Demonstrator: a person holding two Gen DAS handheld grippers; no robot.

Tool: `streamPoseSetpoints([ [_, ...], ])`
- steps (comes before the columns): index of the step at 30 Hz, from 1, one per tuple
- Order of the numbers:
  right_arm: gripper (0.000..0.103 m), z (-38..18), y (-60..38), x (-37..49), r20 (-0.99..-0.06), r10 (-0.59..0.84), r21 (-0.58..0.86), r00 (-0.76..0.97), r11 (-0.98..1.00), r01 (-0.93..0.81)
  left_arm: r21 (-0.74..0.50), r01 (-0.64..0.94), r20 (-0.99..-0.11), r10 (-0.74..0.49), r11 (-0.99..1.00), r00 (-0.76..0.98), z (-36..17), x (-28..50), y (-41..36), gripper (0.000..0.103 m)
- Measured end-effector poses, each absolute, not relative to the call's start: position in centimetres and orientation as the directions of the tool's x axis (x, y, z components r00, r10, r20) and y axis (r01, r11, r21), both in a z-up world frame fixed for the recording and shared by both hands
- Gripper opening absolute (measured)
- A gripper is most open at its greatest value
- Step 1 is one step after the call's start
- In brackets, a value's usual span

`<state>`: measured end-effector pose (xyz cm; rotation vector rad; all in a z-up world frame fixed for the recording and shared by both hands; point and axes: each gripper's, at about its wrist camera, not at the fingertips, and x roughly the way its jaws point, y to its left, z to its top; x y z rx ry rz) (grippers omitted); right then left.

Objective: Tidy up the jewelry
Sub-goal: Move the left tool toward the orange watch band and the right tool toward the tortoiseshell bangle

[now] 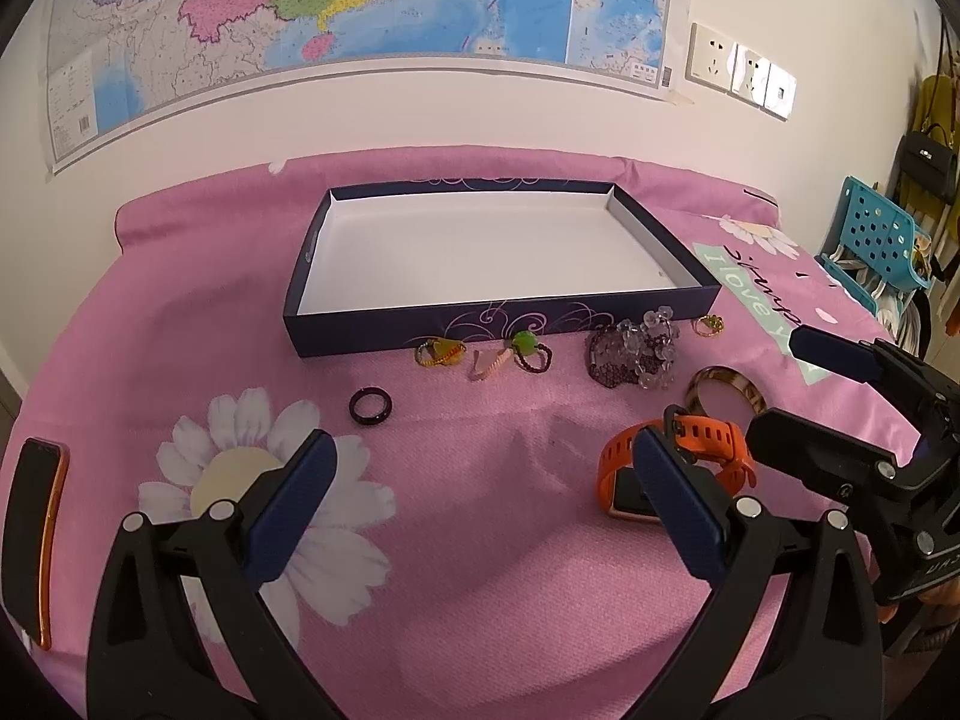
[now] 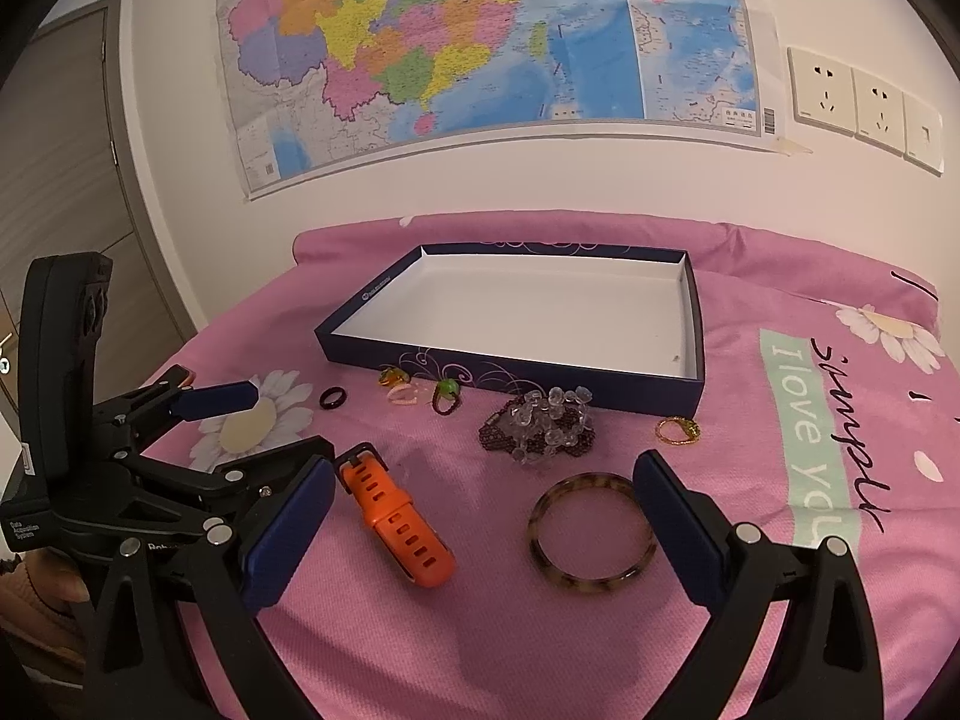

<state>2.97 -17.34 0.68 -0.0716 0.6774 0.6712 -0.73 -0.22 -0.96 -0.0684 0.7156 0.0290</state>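
Right wrist view shows the right gripper (image 2: 483, 531) spread wide over the tortoiseshell bangle (image 2: 591, 531), the left gripper (image 1: 483, 501) equally wide by the orange watch (image 1: 678, 462); crowded grippers could collide before anything reaches the empty box (image 2: 510, 363) beyond.

Setting: home bedroom. Evidence: pink floral bedsheet (image 1: 480, 570) as work surface; wall map (image 2: 480, 42); wall sockets (image 2: 864, 99); grey door (image 2: 66, 180); handbags (image 1: 930, 162) hung at the right edge.
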Motion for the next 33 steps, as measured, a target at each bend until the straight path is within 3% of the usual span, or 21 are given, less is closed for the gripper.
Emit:
streamPoseSetpoints([
  [33,0.096,0.96,-17.50,2.92,-0.596,0.567,0.172,0.569,0.782,-0.599,-0.052,-0.040,-0.669,-0.005,0.998,0.743,-1.09,-0.84,-0.59,0.097],
])
